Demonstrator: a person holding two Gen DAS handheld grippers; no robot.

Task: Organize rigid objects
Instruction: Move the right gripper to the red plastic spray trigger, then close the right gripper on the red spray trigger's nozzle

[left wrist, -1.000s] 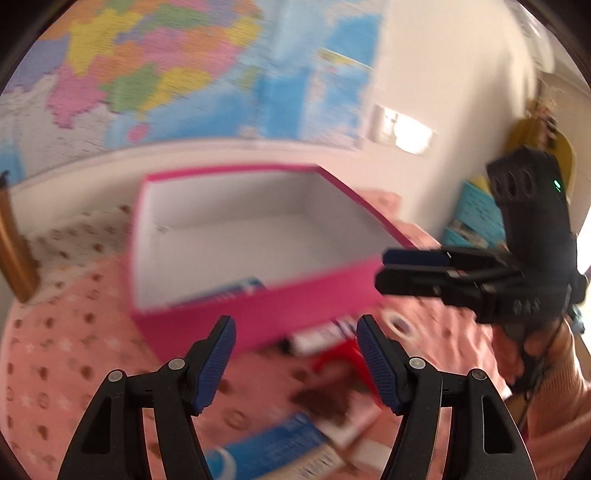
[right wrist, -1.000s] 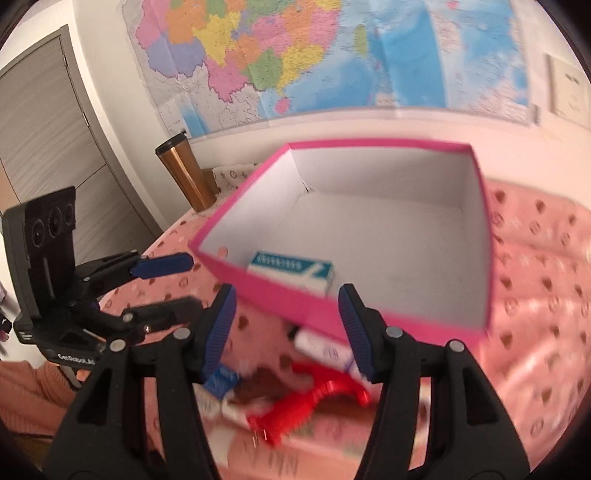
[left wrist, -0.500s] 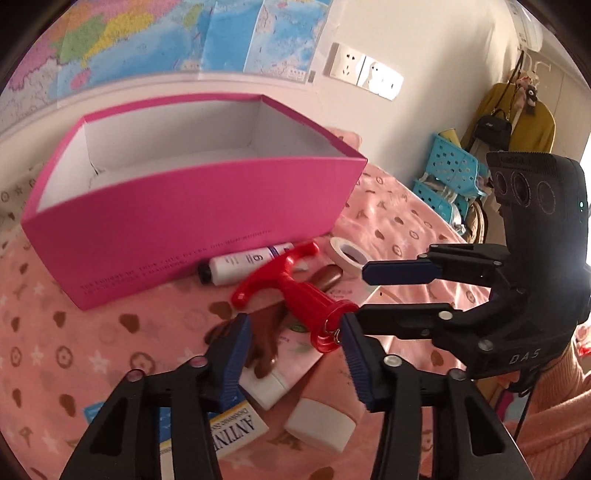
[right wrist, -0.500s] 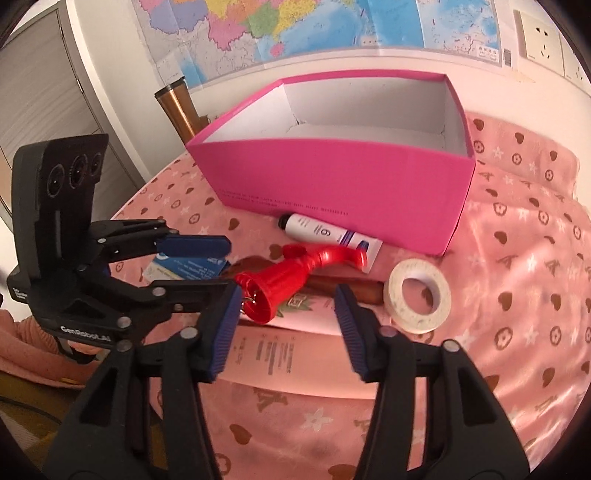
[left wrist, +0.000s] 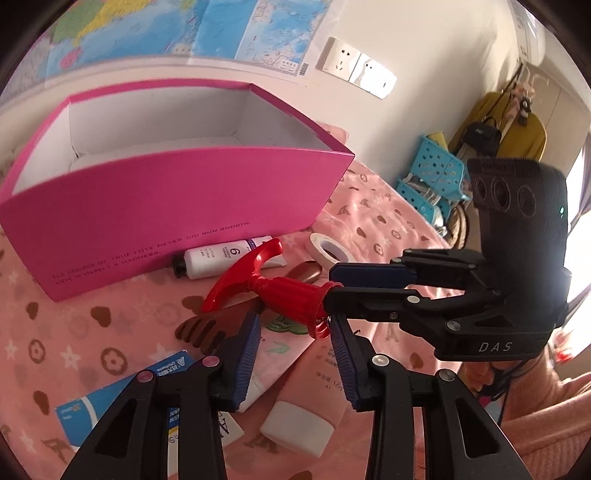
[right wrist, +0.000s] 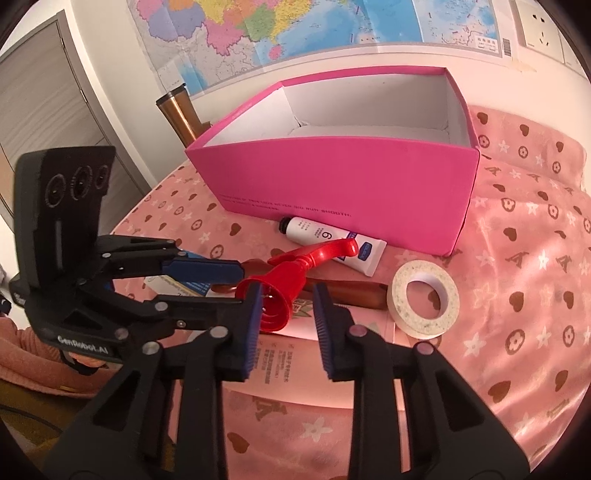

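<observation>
Both grippers have come down, fingers closing: right gripper [right wrist: 287, 325] and left gripper [left wrist: 292, 355] narrow around the red funnel-shaped tool [left wrist: 280, 291], whether gripping, I cannot tell.

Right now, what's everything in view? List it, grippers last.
box: 1, pink, open, at the back
white tube: 1, white, against the box front
red tool: 1, red, lying over the scratcher
wooden scratcher: 1, brown, under the red tool
tape roll: 1, whitish, right of the red tool
carton: 1, blue-white, near left
pink tubes: 2, white caps, nearest
tumbler: 1, copper, behind the box
map: 1, wall
left gripper, right gripper: black, blue pads, just been closing around the red tool's flared end, contact unclear
</observation>
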